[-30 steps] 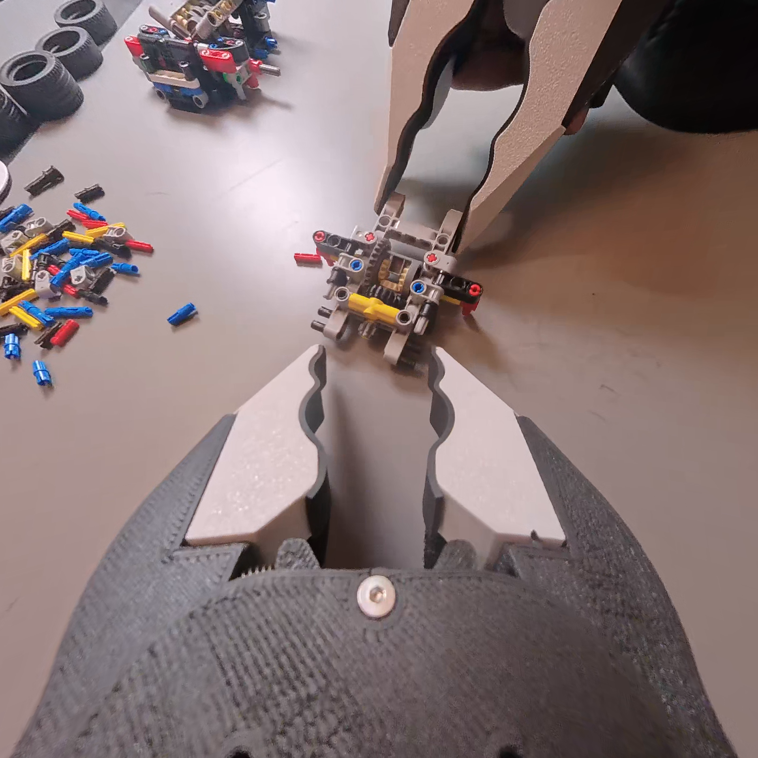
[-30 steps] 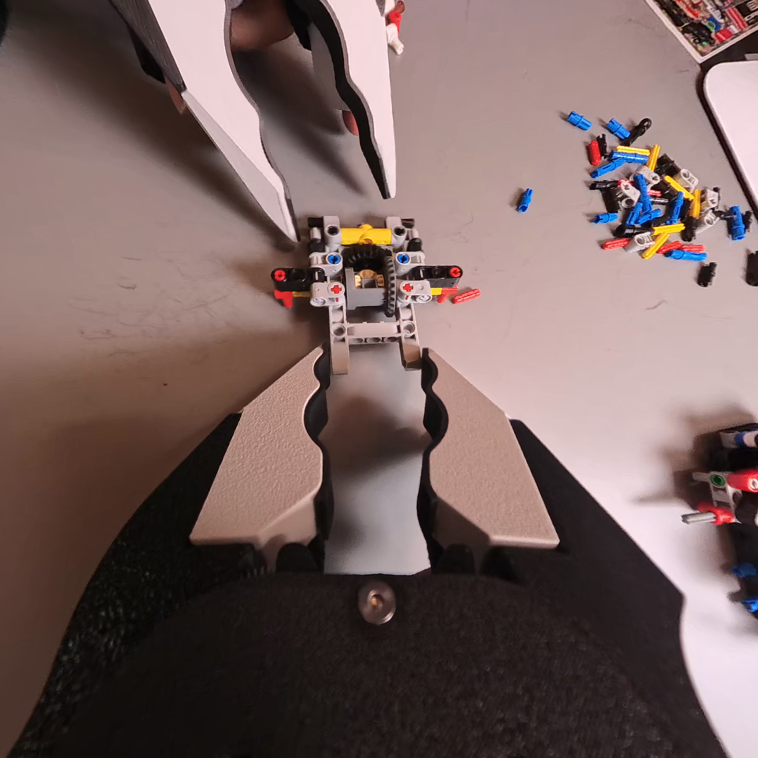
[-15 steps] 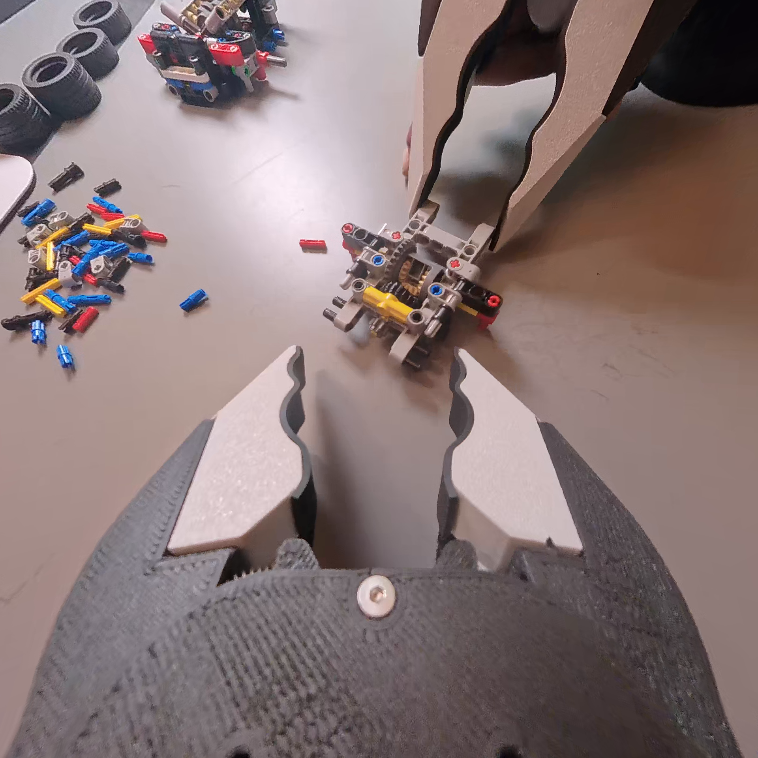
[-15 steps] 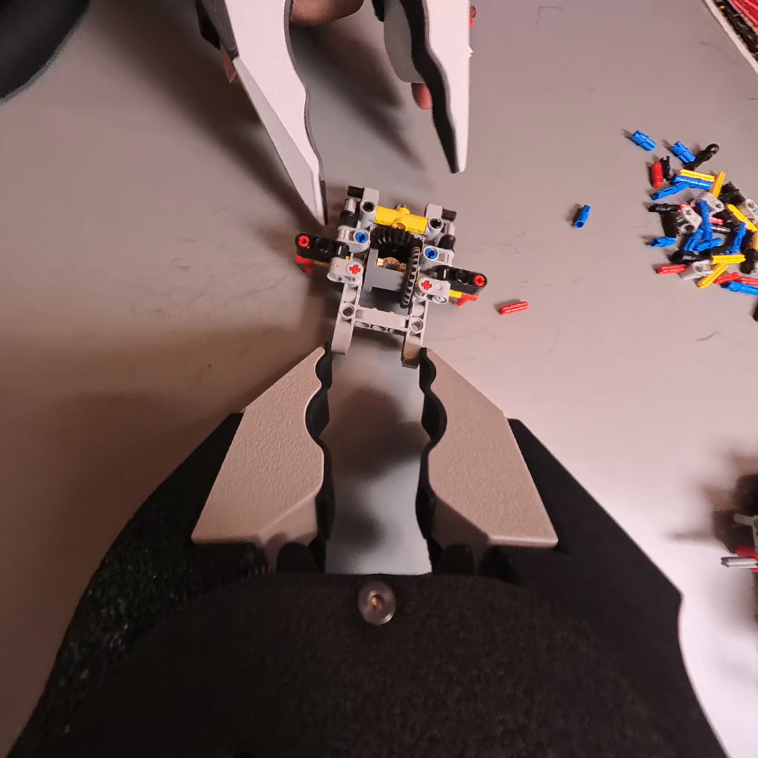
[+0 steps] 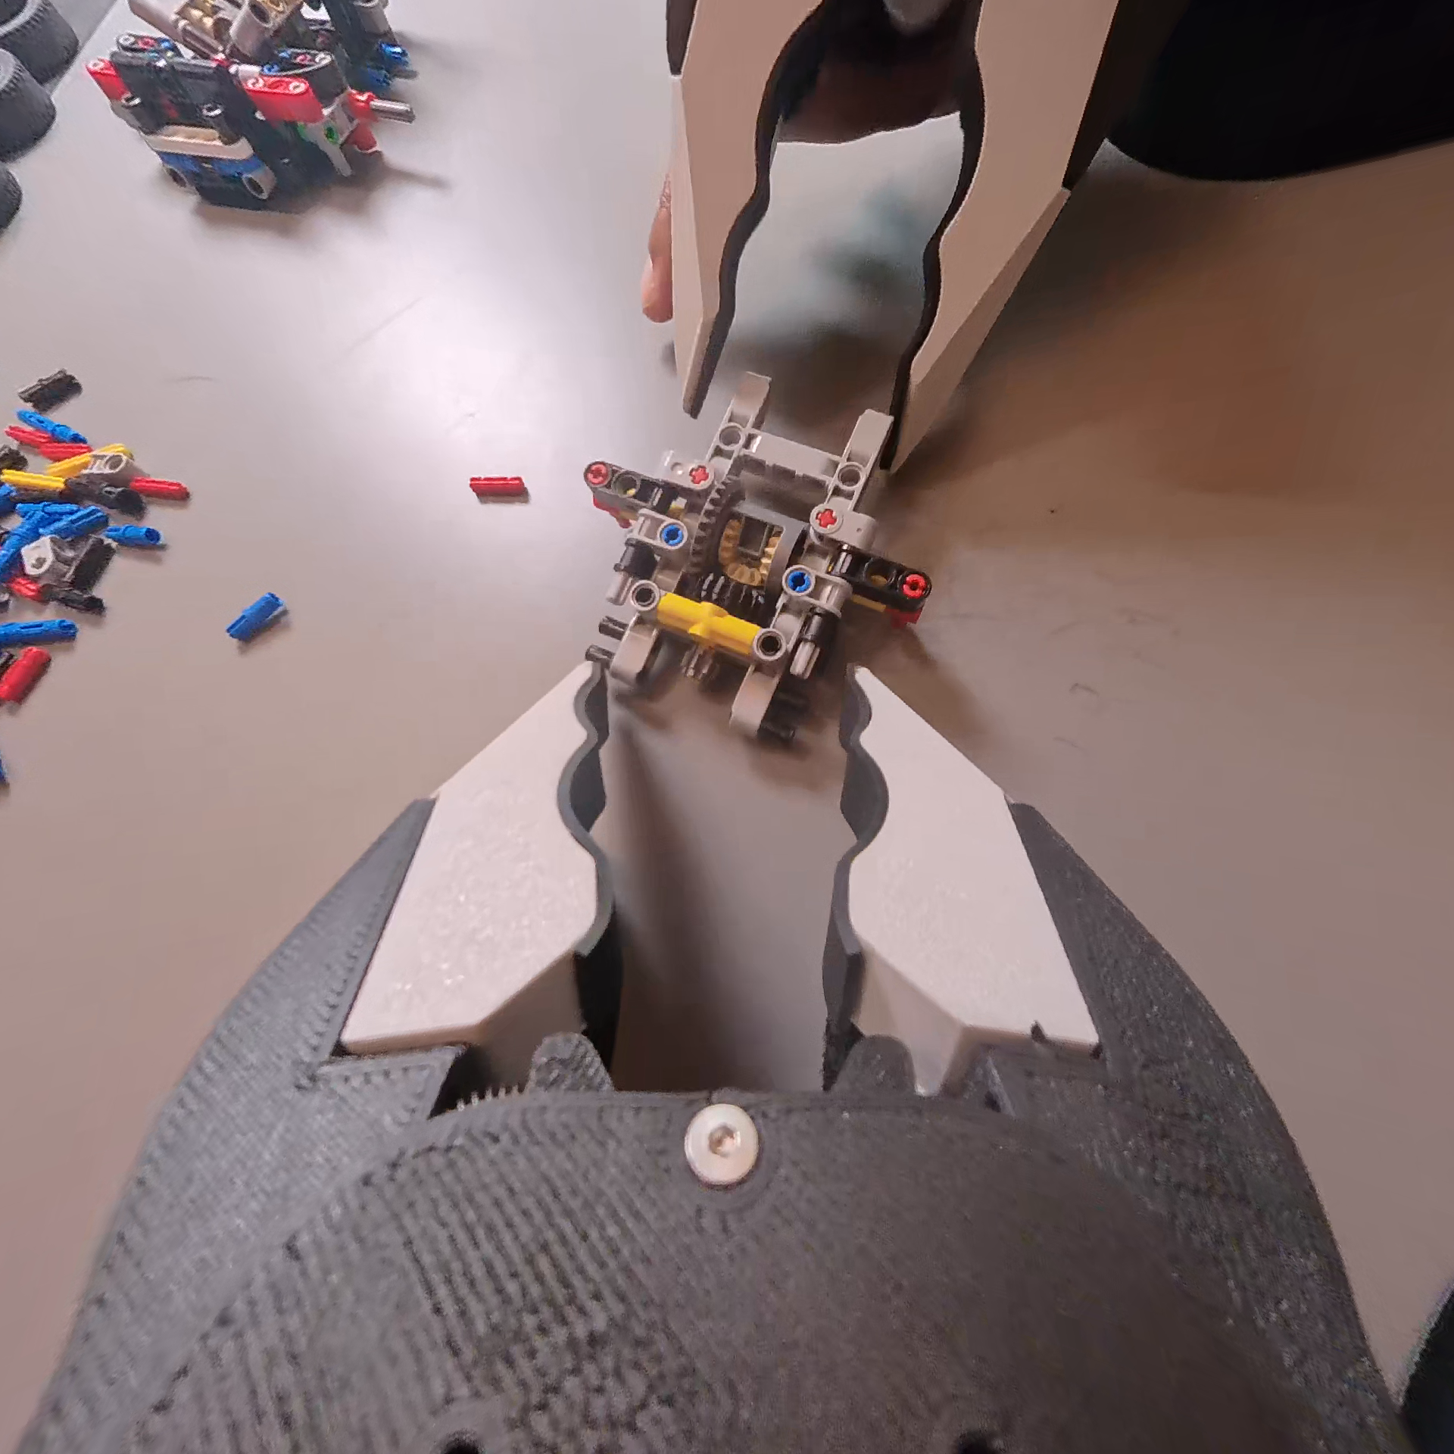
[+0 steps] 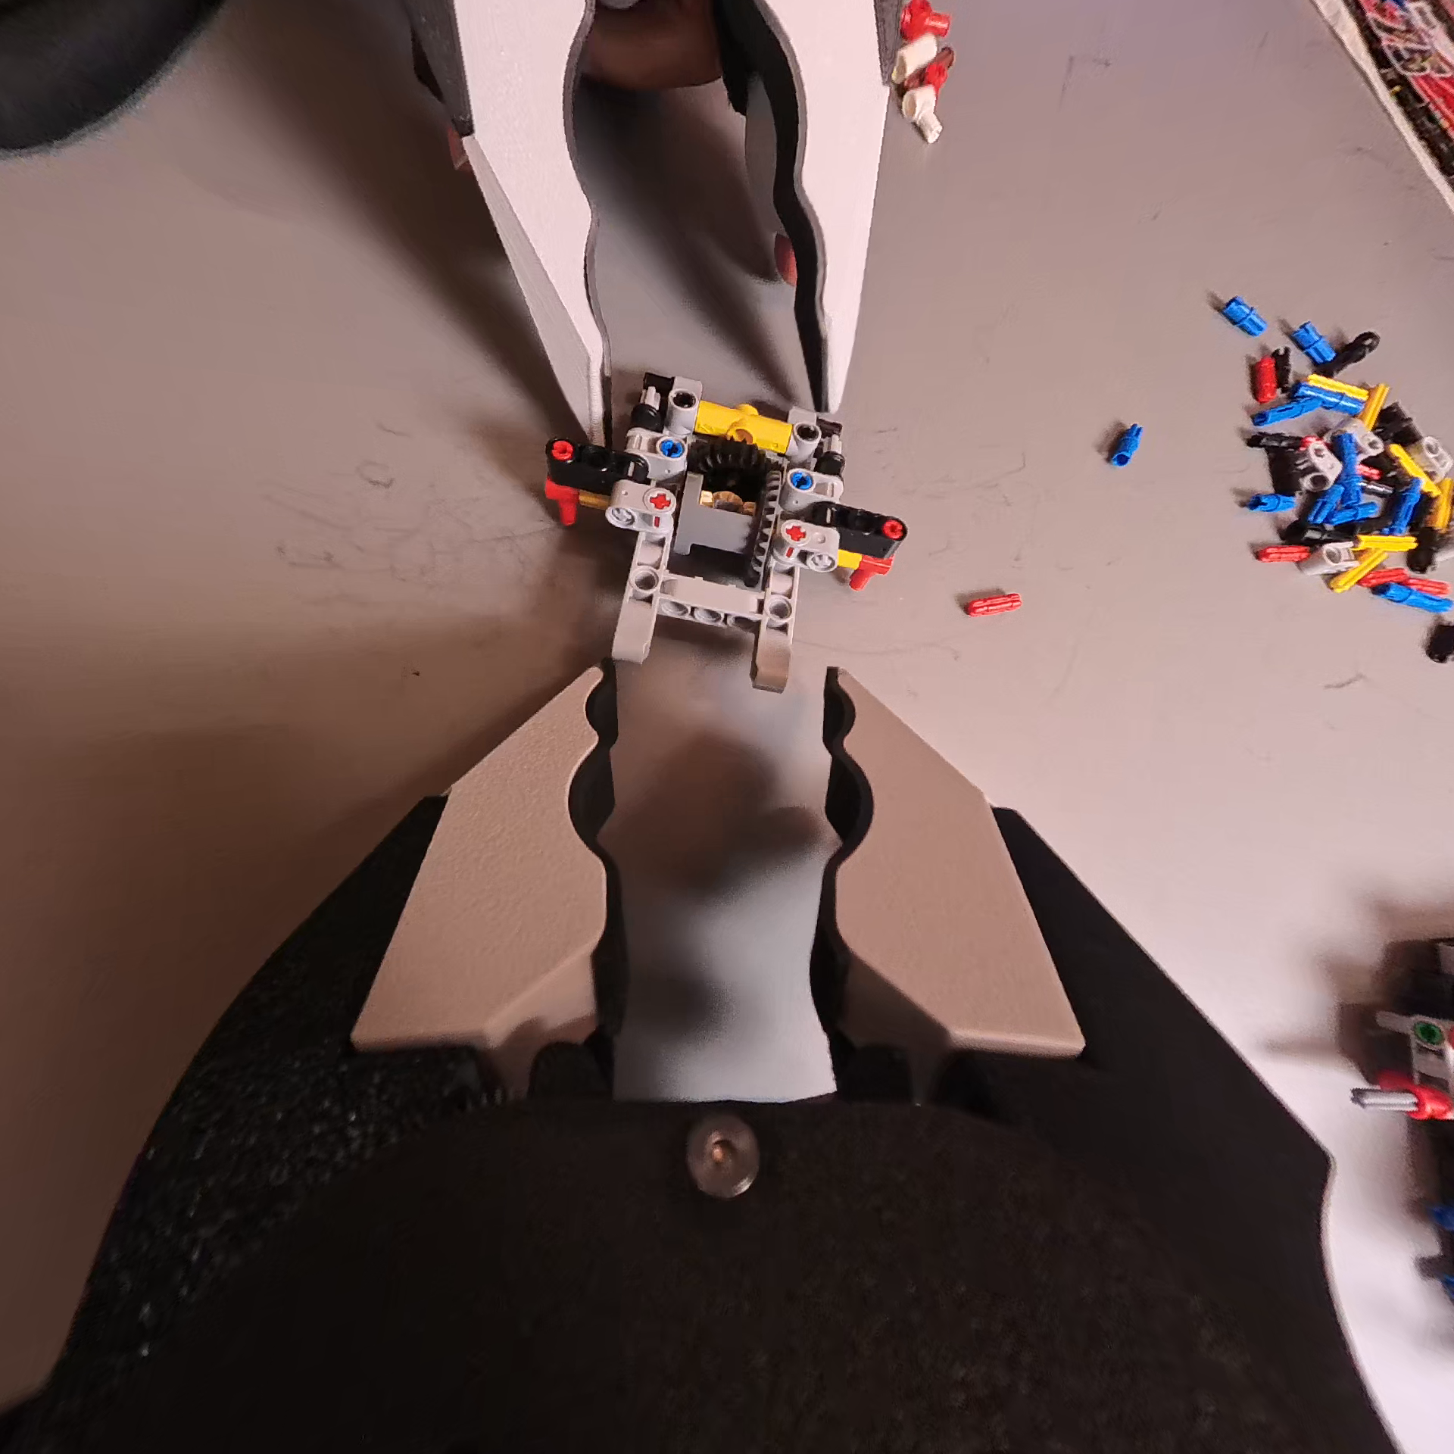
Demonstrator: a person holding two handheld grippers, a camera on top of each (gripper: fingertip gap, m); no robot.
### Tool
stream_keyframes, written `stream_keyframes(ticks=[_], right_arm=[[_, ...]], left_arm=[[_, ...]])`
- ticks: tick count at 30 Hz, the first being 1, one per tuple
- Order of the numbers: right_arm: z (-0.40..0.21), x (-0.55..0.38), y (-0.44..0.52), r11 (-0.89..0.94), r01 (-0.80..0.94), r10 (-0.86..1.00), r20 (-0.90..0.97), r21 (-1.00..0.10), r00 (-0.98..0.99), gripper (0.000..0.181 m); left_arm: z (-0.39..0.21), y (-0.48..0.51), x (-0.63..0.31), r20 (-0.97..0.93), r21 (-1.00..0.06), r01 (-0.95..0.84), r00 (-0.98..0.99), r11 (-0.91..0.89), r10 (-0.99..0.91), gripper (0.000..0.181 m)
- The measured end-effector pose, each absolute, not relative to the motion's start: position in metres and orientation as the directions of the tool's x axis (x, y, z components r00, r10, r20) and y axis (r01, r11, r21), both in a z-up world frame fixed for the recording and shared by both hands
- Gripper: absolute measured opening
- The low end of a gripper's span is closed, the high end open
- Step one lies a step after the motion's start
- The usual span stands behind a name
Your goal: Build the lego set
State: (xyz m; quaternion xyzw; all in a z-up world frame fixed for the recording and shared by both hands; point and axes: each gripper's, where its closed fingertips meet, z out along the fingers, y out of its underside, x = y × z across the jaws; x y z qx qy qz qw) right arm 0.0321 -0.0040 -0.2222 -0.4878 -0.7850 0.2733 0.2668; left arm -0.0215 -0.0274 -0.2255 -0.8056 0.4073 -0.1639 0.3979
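A small grey lego gear assembly (image 5: pixel 747 566) with a yellow beam, black gears and red-tipped side arms lies on the table. My left gripper (image 5: pixel 724 684) is open and empty, its tips on either side of the assembly's yellow end. My right gripper (image 6: pixel 717 680) is open and empty, its tips just outside the two grey prongs at the opposite end of the assembly (image 6: pixel 724 519). Each gripper shows in the other's view: the right gripper (image 5: pixel 795 433) in the left wrist view, the left gripper (image 6: pixel 712 409) in the right wrist view.
A lone red pin (image 5: pixel 497 486) and a blue pin (image 5: pixel 256 616) lie left of the assembly. A pile of loose pins (image 5: pixel 63 519) is farther left. A second built module (image 5: pixel 236 102) and black tyres (image 5: pixel 23 79) sit at the far left. A booklet (image 6: pixel 1408 86) lies at the far right. My right fingertips sit around 7 cm from my left ones.
The assembly has slid away from the red pin and turned a little. My left gripper opened wider and moved up around the yellow end. My right gripper opened slightly.
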Motion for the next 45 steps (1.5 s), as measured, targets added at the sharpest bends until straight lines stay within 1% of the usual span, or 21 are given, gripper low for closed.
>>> stream_keyframes(ticks=[4,13,17,20,36,45], right_arm=[[-0.218,0.032,-0.005,0.363,0.61,0.914,0.143,-0.704,-0.379,0.053],[-0.222,0.037,-0.003,0.366,0.614,0.912,0.139,-0.699,-0.386,0.055],[-0.221,0.037,-0.002,0.36,0.607,0.913,0.135,-0.709,-0.384,0.053],[-0.221,0.038,-0.001,0.366,0.605,0.911,0.14,-0.707,-0.387,0.053],[-0.214,0.042,0.015,0.358,0.594,0.924,0.18,-0.72,-0.339,0.051],[-0.217,0.04,0.017,0.342,0.598,0.93,0.17,-0.725,-0.326,0.05]], left_arm=[[-0.227,-0.028,-0.023,-0.061,-0.77,-0.529,0.618,-0.357,-0.784,0.057],[-0.227,-0.027,-0.024,-0.067,-0.771,-0.526,0.628,-0.36,-0.775,0.054],[-0.227,-0.025,-0.028,-0.073,-0.77,-0.524,0.64,-0.364,-0.765,0.043],[-0.228,-0.026,-0.031,-0.075,-0.765,-0.529,0.639,-0.367,-0.765,0.019],[-0.228,-0.019,-0.039,-0.068,-0.764,-0.497,0.696,-0.411,-0.715,0.018],[-0.222,-0.026,-0.026,-0.103,-0.764,-0.526,0.67,-0.373,-0.735,0.018]])
